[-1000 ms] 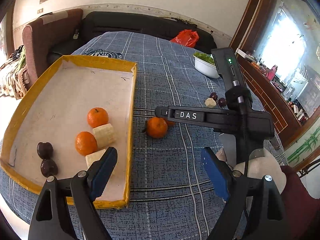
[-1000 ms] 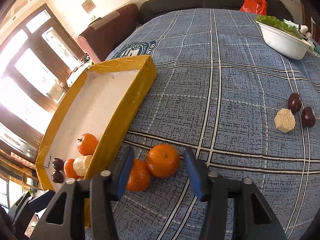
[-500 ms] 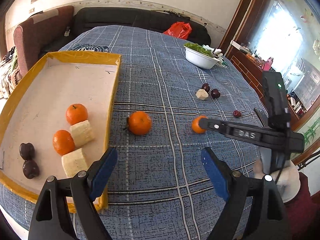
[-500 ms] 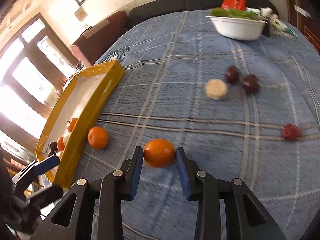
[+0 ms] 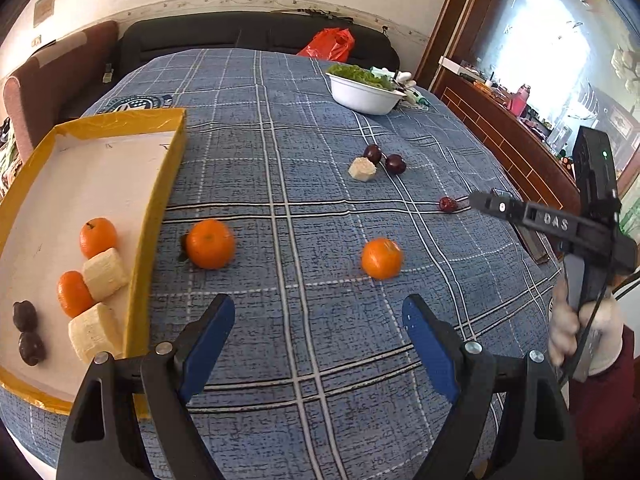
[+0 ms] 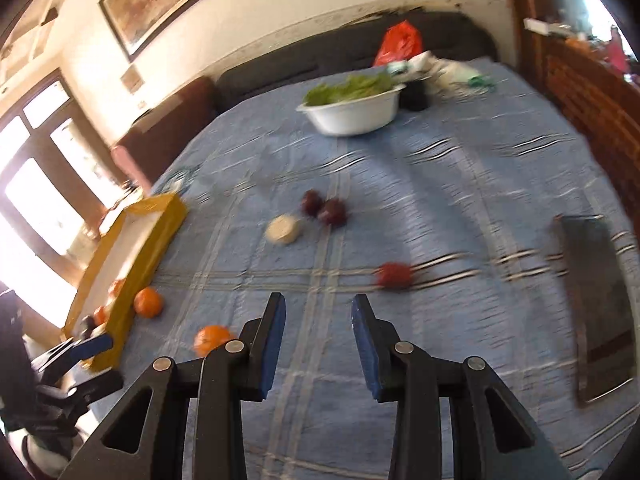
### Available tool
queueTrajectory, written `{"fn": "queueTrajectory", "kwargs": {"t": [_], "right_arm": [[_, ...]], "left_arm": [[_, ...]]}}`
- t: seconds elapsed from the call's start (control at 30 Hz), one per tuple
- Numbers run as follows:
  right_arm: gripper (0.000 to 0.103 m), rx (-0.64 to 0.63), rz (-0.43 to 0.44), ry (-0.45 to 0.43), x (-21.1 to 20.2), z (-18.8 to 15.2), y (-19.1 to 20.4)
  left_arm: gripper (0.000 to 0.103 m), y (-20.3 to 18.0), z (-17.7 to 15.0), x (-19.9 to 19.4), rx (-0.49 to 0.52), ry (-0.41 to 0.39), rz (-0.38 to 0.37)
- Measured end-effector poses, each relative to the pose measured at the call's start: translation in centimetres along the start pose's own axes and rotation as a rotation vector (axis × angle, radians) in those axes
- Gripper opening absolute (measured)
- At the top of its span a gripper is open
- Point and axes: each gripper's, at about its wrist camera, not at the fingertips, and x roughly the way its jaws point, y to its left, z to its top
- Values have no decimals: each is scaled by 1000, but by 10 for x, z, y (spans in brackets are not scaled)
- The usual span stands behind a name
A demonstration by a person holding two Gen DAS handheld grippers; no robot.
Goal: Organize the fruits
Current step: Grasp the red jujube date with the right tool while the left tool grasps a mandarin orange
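My left gripper [image 5: 316, 320] hangs over the blue plaid cloth [image 5: 320, 360] with its jaws spread wide and nothing between them. My right gripper [image 6: 318, 312] has its jaws set narrow but parted, with only bare cloth in the gap; it grips no fruit. From the left camera I see it at the right edge, its tip near a small red fruit [image 5: 448, 204], with my gloved hand [image 5: 576, 332] on its handle. Two oranges lie loose on the cloth: one [image 5: 210, 244] just beside the yellow tray [image 5: 160, 208], the other [image 5: 381, 259] well to the right of it, ahead of my left jaws. In the tray I count two oranges [image 5: 98, 237], two pale banana pieces [image 5: 105, 274] touching them, and two dark plums [image 5: 25, 315] at the near left. Farther back on the cloth a pale chunk [image 5: 362, 169] sits against two more dark plums [image 5: 395, 164]. A white bowl [image 5: 366, 98] of greens stands near the far edge, with a red bag [image 5: 330, 44] behind it on the dark sofa. The right view is blurred; it shows a dark flat slab [image 6: 596, 304] at the right, which I cannot identify.
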Motion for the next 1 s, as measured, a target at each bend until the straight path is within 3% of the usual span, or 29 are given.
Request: {"fn": "queueTrajectory", "kwargs": {"t": [0.23,0.37,0.73,0.8,0.87,1.0], "right_arm": [[37,-24,-130,12,27,14,-19],[37,-49,-173,47,49,16,-19],[35,-70,-186,72,60,12,-19],[33,-76,-191,71,59,10,-18],[33,-74,-191,66,56,9,-18],[33,-67,-172,42,43,8,-13]], "left_arm": [[85,-30,6,25,69,26,-35],[85,-44,14,41,108,29,-13],[85,-62,30,81,144,72,-36],[78,-67,28,86,164,75,-18],[38,-72,25,93,190,95,21],[34,-67,22,91,170,91,28]]}}
